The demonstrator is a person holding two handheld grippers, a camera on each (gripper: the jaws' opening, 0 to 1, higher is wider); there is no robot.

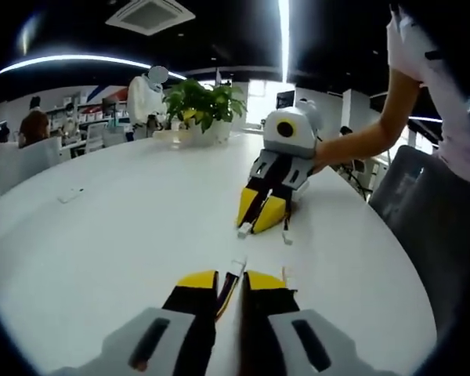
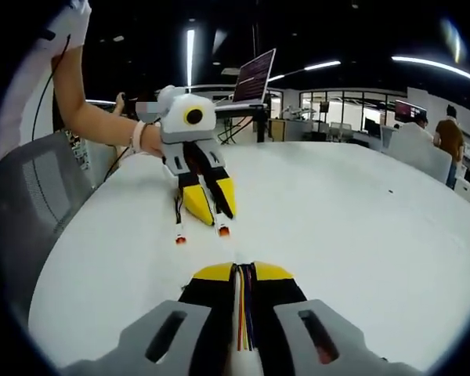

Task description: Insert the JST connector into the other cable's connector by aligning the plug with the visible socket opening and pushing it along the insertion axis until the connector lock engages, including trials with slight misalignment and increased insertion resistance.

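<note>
Both my tongs are down low over the big white round surface (image 1: 125, 235), facing each other. My left tongs (image 1: 231, 280), yellow-tipped with black pads, are pinched nearly closed on a thin bundle of red, yellow and black wires (image 1: 227, 291) ending in a small white JST connector (image 1: 236, 266) that pokes out just past the tips. My right tongs (image 2: 243, 272) are pinched the same way on a multicoloured wire bundle (image 2: 244, 313); I can't see its plug end from the right gripper view. From the left gripper view, the right tongs hold a white connector (image 1: 244, 230) at their tips, near my plug but apart from it. A loose white connector end (image 1: 287, 236) lies just beside it. There's a green potted plant (image 1: 202, 103) at the far edge of the surface.
</note>
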